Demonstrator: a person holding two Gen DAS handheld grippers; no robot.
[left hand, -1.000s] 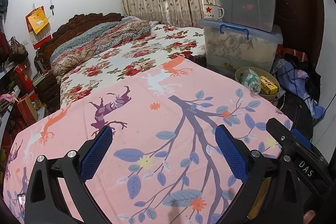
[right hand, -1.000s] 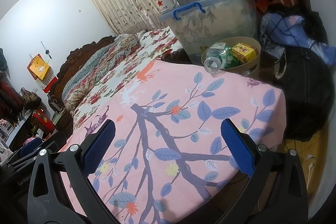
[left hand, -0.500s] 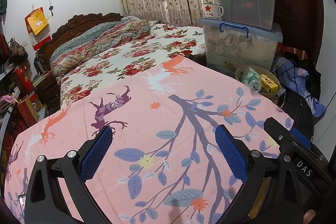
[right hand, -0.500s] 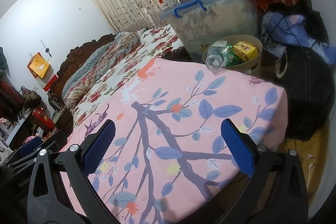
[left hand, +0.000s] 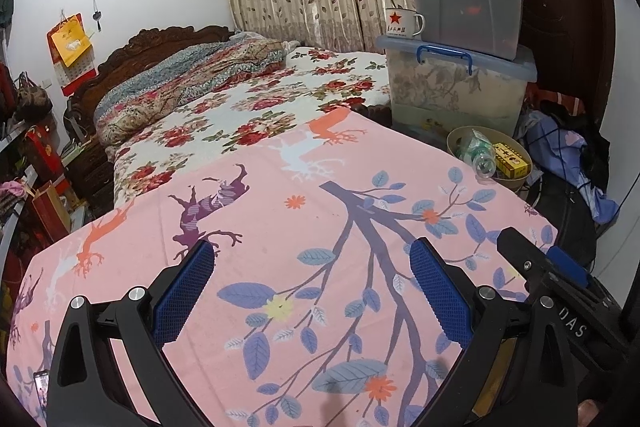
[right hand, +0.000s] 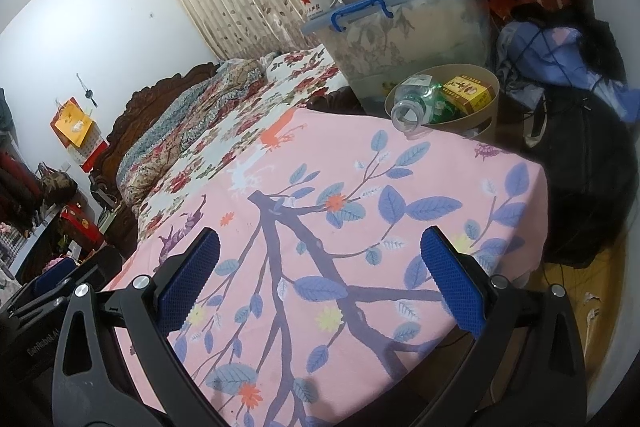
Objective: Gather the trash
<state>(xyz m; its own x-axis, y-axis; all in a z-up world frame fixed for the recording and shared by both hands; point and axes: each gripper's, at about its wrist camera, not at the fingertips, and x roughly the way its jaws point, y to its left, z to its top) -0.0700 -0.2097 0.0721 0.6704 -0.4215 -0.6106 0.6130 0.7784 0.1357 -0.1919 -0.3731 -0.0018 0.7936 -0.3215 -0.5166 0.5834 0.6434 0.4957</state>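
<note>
Far left: wooden headboard (left hand: 132, 47) and floral bed (left hand: 240, 107), no trash seen there. Near left: left gripper (left hand: 310, 291) hovers over the pink tablecloth (left hand: 280, 195), fingers spread wide, nothing between the blue pads. The cloth top looks bare of litter in both views.

Right of it: right gripper (right hand: 320, 279), fingers also wide apart and empty, over the near right part of the same cloth; its body shows at the right edge of the left wrist view.

Far right, past the cloth's far edge: tan round bin (right hand: 486, 107) at the foot of the stacked storage boxes (right hand: 408, 27). Trash is in it: clear plastic bottle (right hand: 412, 105) lying tilted, open mouth poking over the rim toward the table, and yellow carton (right hand: 468, 93) beside it, something green between them. An enamel mug (right hand: 316, 1) sits on the lower box lid.

Judgement: collecting looks mostly done, grippers idle.

Risks:
- The bottle is not fully inside; a nudge on the bin or a tug on the cloth could tip it out onto the table edge or floor.
- Reaching to push it down with spread fingers may catch the rim and topple the light bin.
- The clothes pile (right hand: 560, 51) and dark bag (right hand: 580, 167) just right of the bin could snag a gripper.
- The loose cloth may slide if a pad drags on it.
</note>
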